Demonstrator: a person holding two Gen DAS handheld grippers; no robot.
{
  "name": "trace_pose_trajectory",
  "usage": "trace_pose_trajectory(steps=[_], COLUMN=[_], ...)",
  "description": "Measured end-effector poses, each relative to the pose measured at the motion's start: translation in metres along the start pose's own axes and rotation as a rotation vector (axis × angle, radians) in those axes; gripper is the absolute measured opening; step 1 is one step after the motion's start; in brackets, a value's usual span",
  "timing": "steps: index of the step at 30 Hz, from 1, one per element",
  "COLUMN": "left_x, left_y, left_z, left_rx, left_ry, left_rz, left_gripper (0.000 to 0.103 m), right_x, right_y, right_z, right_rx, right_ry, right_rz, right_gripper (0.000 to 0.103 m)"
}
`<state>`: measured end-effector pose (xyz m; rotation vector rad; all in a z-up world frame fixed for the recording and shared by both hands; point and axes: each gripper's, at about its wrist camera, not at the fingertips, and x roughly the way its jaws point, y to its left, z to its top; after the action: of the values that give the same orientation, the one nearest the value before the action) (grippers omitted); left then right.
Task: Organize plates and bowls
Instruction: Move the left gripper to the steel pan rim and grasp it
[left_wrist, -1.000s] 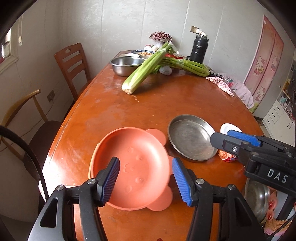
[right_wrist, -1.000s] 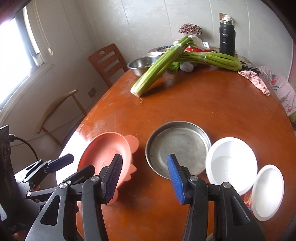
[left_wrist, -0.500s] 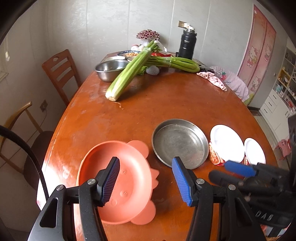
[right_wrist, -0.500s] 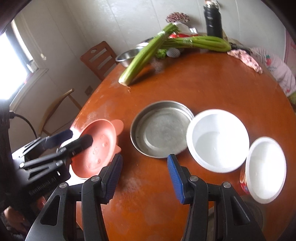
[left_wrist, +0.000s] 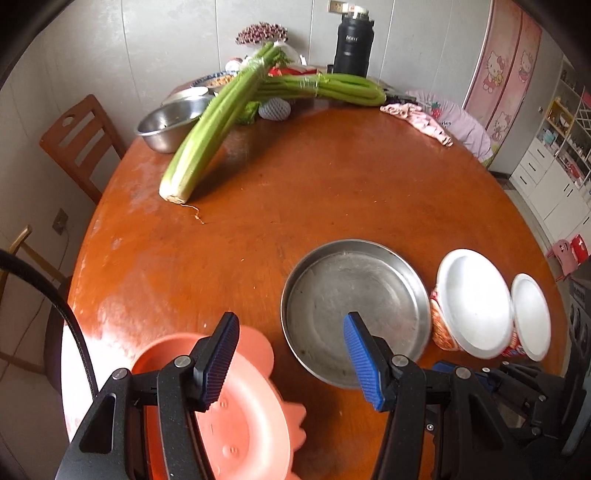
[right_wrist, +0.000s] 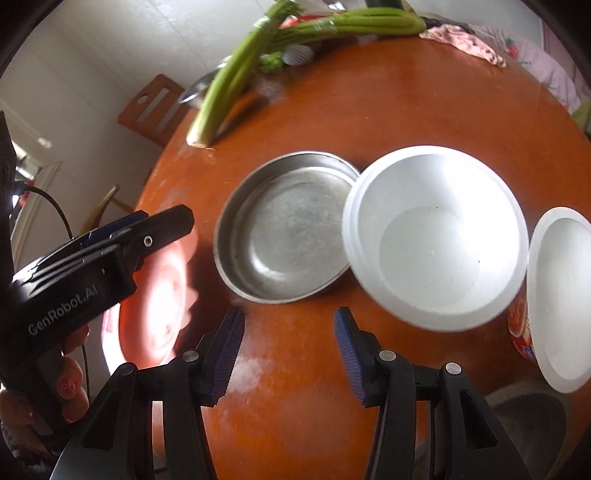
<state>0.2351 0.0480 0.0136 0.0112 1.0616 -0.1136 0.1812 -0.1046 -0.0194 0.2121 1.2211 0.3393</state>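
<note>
Over the last second the view from the left gripper (left_wrist: 291, 356) has been shifted off the pink plate (left_wrist: 236, 424) toward the steel pan (left_wrist: 354, 306), and the right gripper (right_wrist: 288, 347) has been lowered just in front of that pan (right_wrist: 288, 229). A pickup appears imminent. Both grippers are held partly open and empty. The 2 white bowls (right_wrist: 436, 236) sit right of the pan.

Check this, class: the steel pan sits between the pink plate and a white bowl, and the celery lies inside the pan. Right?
One mistake. The steel pan is empty; the celery lies on the table farther back, as the left wrist view shows. The pan does sit between the pink plate and the white bowl.
</note>
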Motion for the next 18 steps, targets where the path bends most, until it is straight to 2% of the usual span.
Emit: trace_pose_trajectory(steps=[15, 18], left_x=[0.06, 0.069], left_y=[0.011, 0.009], left_z=[0.016, 0.015], left_rx=[-0.026, -0.029], left_ry=[0.072, 0.096], left_rz=[-0.063, -0.083], left_gripper=[0.058, 0.042], right_x=[0.014, 0.019], right_y=[-0.003, -0.003], right_z=[0.018, 0.02], right_rx=[0.023, 0.019], right_ry=[-0.032, -0.025], right_rz=[-0.099, -0.114], right_gripper=[0.052, 0.052])
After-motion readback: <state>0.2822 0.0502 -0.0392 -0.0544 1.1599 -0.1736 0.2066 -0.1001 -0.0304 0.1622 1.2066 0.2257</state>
